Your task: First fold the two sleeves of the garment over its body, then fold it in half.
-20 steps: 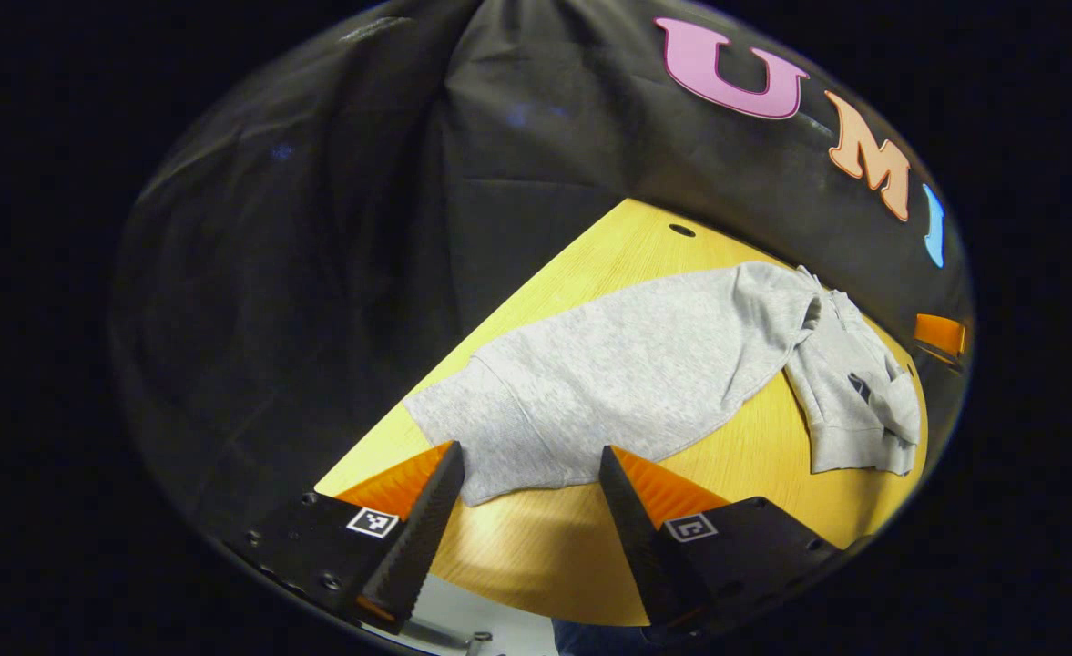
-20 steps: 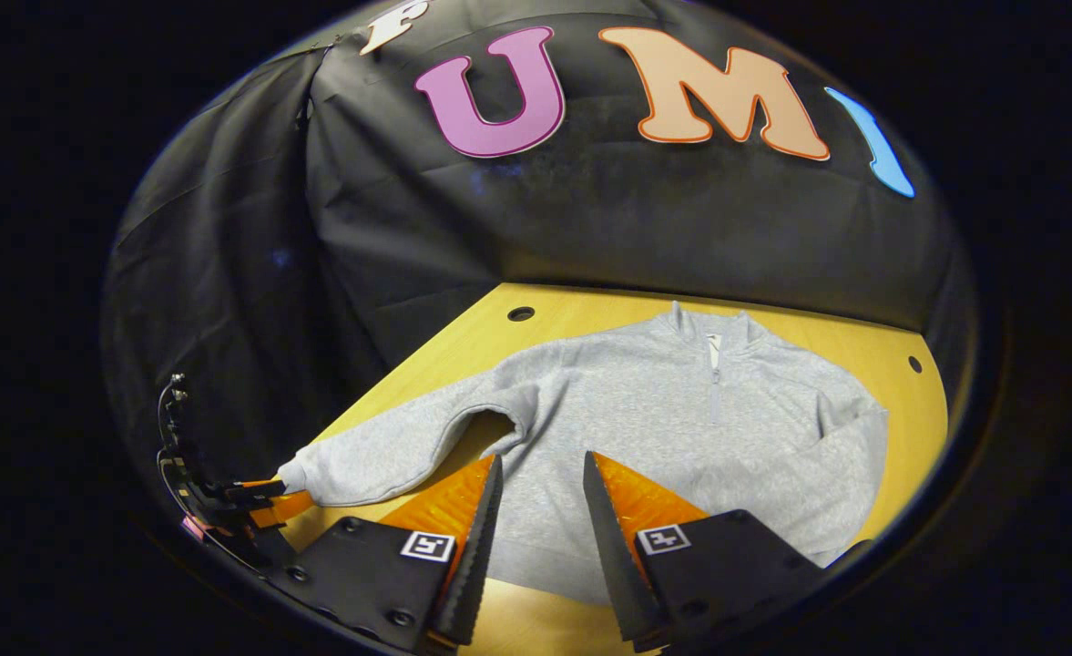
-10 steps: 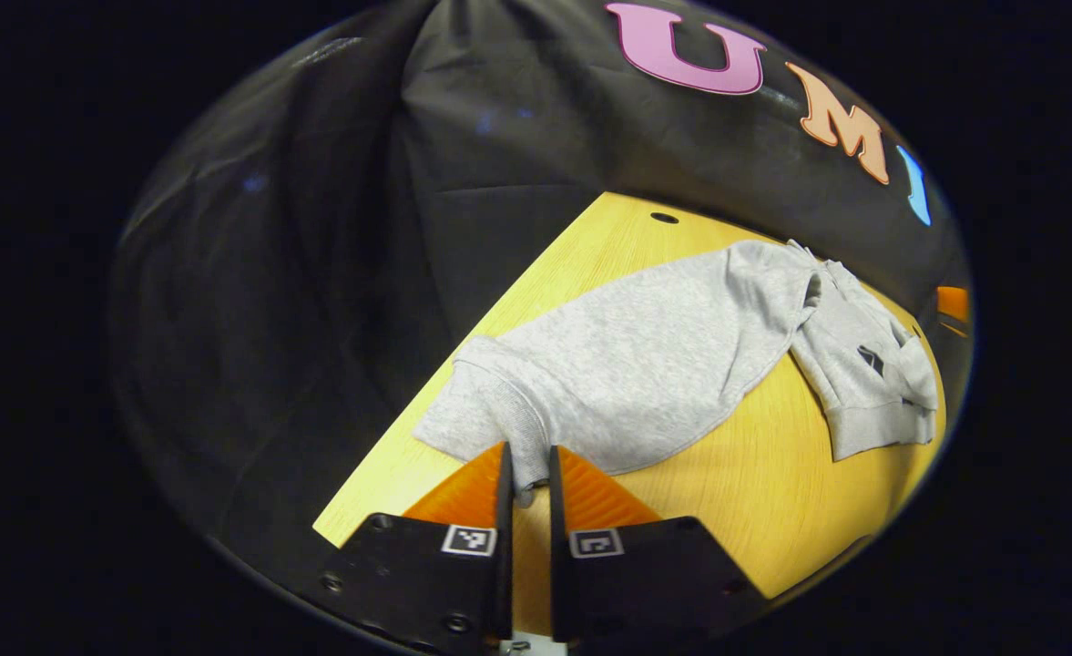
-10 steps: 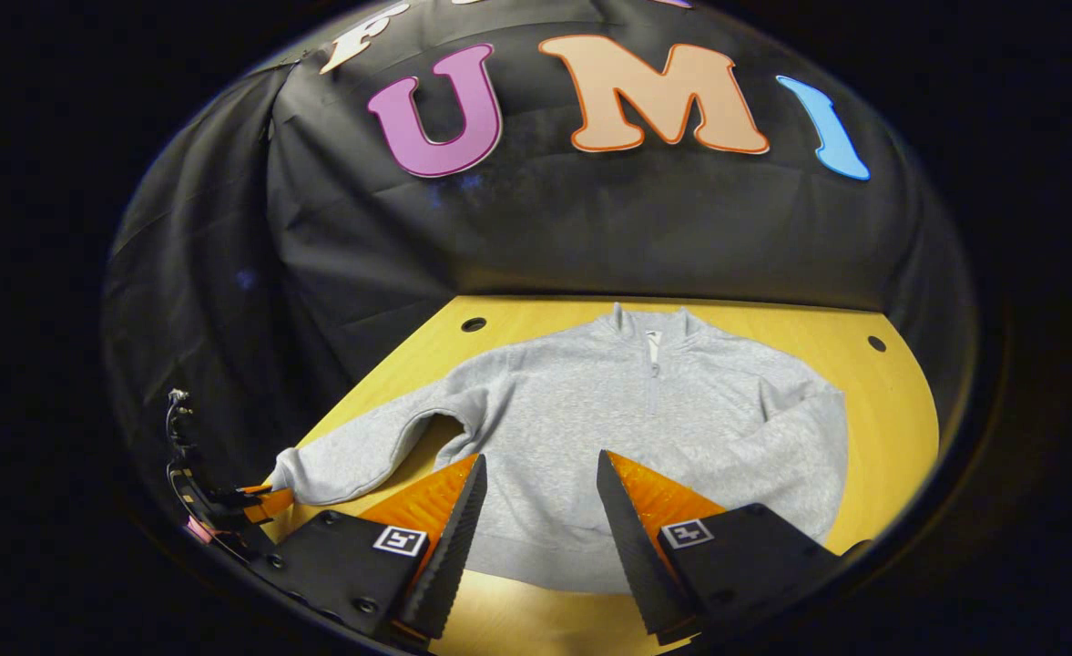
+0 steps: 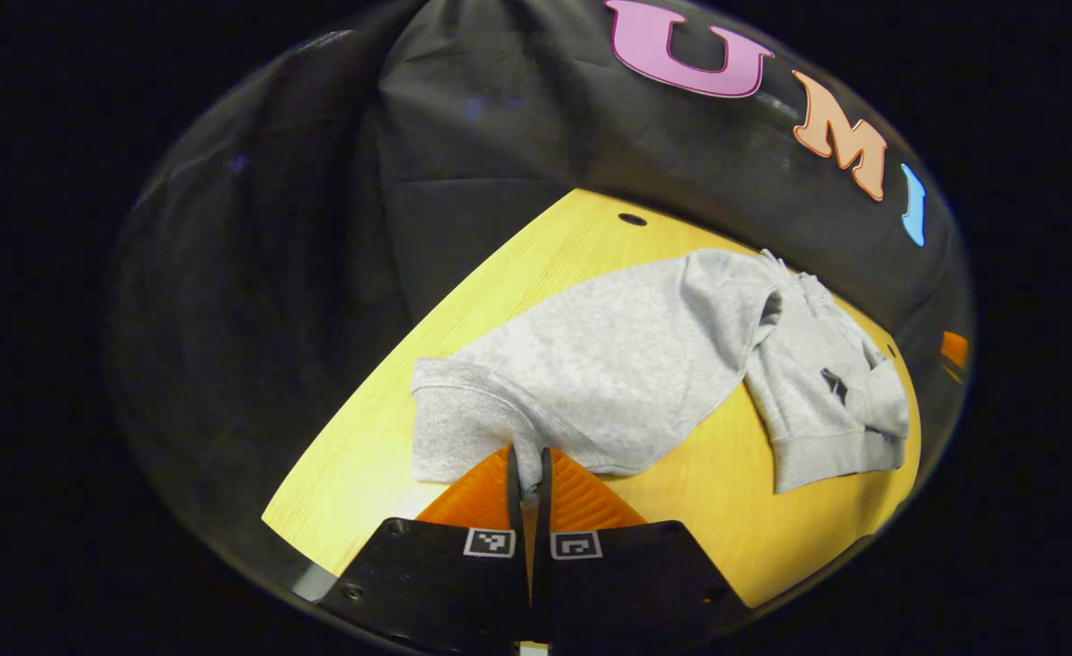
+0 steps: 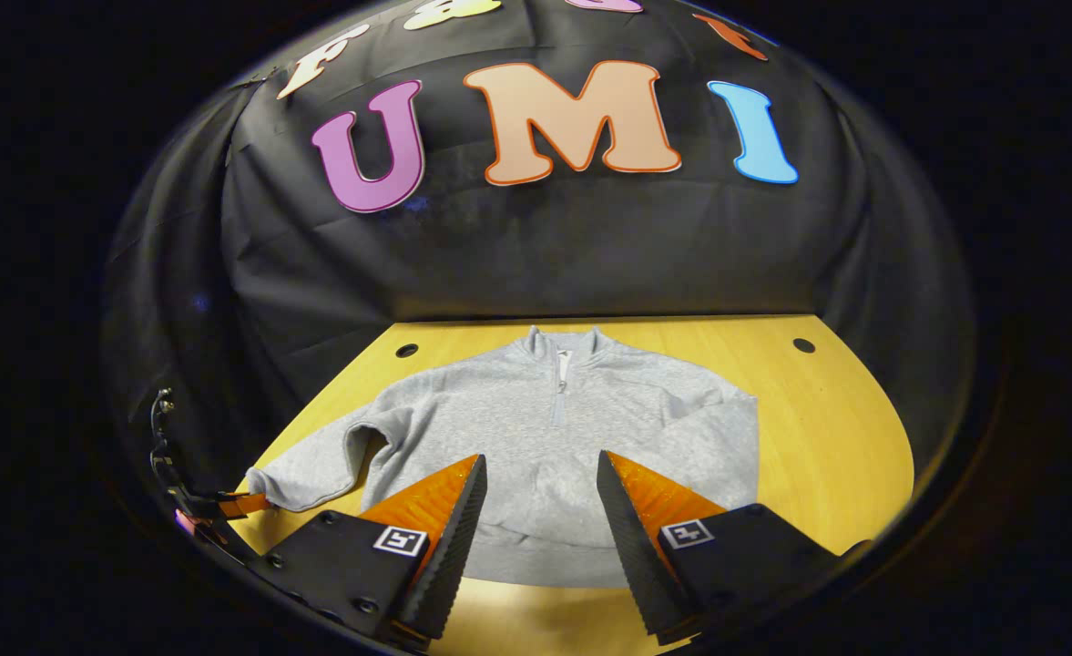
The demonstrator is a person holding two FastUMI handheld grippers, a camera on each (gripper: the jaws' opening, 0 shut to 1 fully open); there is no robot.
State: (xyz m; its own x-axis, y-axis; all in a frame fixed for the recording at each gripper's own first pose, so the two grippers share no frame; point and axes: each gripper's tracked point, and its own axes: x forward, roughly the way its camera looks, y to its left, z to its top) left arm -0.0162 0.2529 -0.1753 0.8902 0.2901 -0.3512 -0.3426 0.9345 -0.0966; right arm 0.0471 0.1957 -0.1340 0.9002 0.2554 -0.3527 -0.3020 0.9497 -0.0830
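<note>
That grey sweatshirt (image 6: 545,446) looks like thick, soft fleece: floppy, not slippery, nothing fragile about it, and my guess is it's light enough to drag one-handed but will sag and bunch wherever it isn't supported. Best places to grab are the ribbed bits, cuff or hem, since they're thicker and give the fingers something to bite.

Starting at the left: the left sleeve (image 6: 317,469) stretches out toward the near-left corner of the tabletop (image 6: 827,428), and the left hand-held gripper (image 5: 528,469) is clamped on its cuff (image 5: 449,437), both fingers squeezed tight with a pinch of ribbing between them. From the right gripper view you can just spot that gripper at the sleeve's end (image 6: 244,503).

Moving right, the body lies flat, front up, short zip collar (image 6: 561,351) pointing to the far wall, hem at the near edge. The right hand-held gripper (image 6: 540,474) hovers over the hem with its fingers spread wide, holding nothing.

Far right, the right sleeve (image 6: 709,442) already lies angled in along the body's right side, though whether it counts as folded I can't say.
</note>
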